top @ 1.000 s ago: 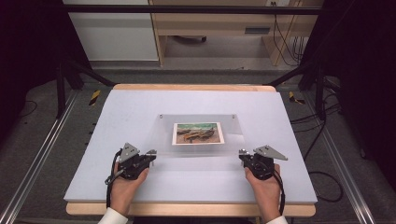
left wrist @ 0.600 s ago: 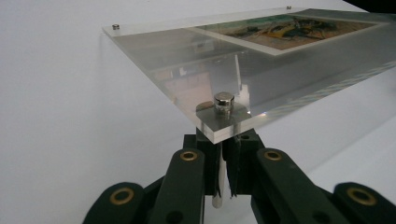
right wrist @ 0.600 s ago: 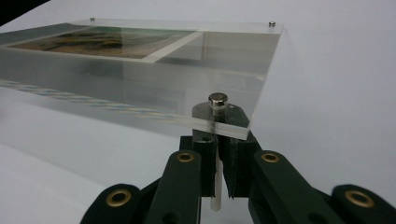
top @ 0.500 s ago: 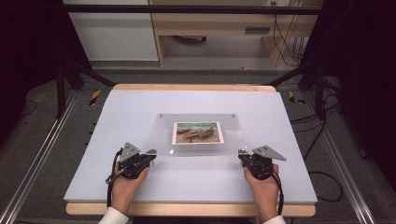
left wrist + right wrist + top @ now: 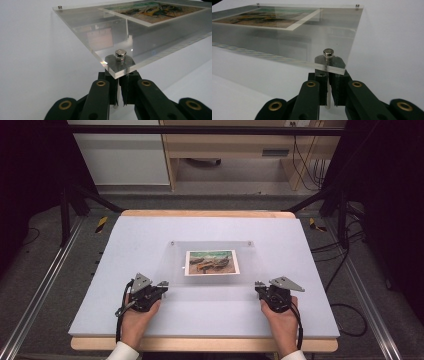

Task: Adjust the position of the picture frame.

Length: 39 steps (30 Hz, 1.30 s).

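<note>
Acrylic photo frame lay flat at table centre, print sandwiched inside. Left hand-held gripper at 7 o'clock clenched on the corner standoff post; right hand-held gripper at 5 o'clock clenched on its corner post.

Grey carpet floor, white cabinet and wooden desk at back, cables hanging, dark curtains both sides.
</note>
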Available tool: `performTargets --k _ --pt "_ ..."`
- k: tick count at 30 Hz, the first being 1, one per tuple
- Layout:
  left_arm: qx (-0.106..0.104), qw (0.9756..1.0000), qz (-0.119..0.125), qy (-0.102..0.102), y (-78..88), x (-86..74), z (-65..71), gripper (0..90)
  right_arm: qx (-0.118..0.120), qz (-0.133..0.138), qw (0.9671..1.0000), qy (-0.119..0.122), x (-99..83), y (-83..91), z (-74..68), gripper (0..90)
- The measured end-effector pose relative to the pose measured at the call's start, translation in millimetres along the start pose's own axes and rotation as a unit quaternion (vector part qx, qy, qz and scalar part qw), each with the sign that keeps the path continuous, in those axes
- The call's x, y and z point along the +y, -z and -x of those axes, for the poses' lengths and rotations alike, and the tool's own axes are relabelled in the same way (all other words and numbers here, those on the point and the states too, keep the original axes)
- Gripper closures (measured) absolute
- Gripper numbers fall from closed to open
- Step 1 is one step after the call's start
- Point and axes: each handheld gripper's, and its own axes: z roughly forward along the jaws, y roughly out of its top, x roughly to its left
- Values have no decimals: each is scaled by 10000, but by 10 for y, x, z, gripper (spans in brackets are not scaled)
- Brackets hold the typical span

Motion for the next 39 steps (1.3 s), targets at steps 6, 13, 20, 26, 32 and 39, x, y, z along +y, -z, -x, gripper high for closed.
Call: performTargets --k 6,13,20,26,32,39 --pt "-44 10000 -58 18 -14 -19 -12 840 11 -74 10000 40 -23 -14 -2 846" --pt "-47 10000 -67 12 -14 -20 -6 840 6 -94 9999 39 -22 -19 9 845" --pt "-81 9997 -110 179 36 -13 -67 718 133 -134 9998 -59 -21 -6 50 738" --pt "-158 9992 -233 278 82 11 -144 436 309 -296 9991 42 7 30 92 454" --pt "-335 9991 -257 58 178 53 -113 329 367 -411 9983 174 -9 132 92 307" --pt "-400 9991 -63 -116 280 106 -97 184 394 -178 9990 65 36 267 161 201"
